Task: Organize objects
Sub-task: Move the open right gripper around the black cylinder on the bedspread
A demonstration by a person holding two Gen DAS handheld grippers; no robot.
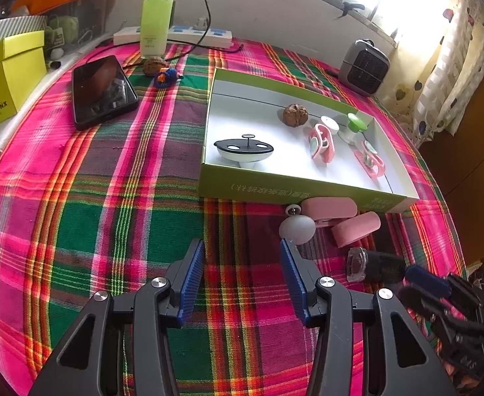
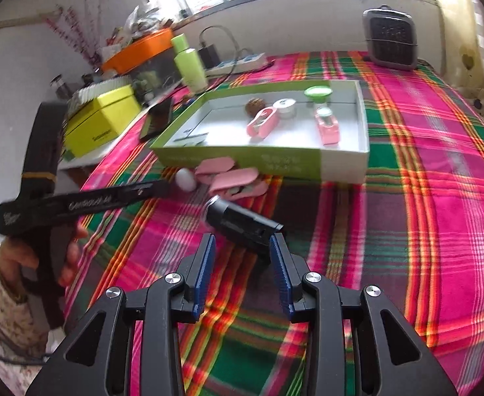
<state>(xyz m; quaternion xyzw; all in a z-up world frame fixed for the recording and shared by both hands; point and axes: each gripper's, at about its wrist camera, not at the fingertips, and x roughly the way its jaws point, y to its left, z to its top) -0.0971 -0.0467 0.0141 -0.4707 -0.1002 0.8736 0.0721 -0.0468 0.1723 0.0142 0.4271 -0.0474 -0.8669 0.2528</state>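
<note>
Black right hand-held gripper (image 2: 242, 244) tilted down, released, left hand-held gripper (image 1: 242, 250) released over plaid cloth (image 1: 110, 231)

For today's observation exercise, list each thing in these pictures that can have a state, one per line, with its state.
Green box: open, holding small items.
Walnut: inside the box.
Second walnut: outside, on the cloth.
Pink clips: on the cloth, against the box front.
White ball: on the cloth.
Black cylinder: lying on its side.
Phone: screen dark.
Green bottle: upright, capped.
Left tool: open, empty.
Right tool: open, empty.
</note>
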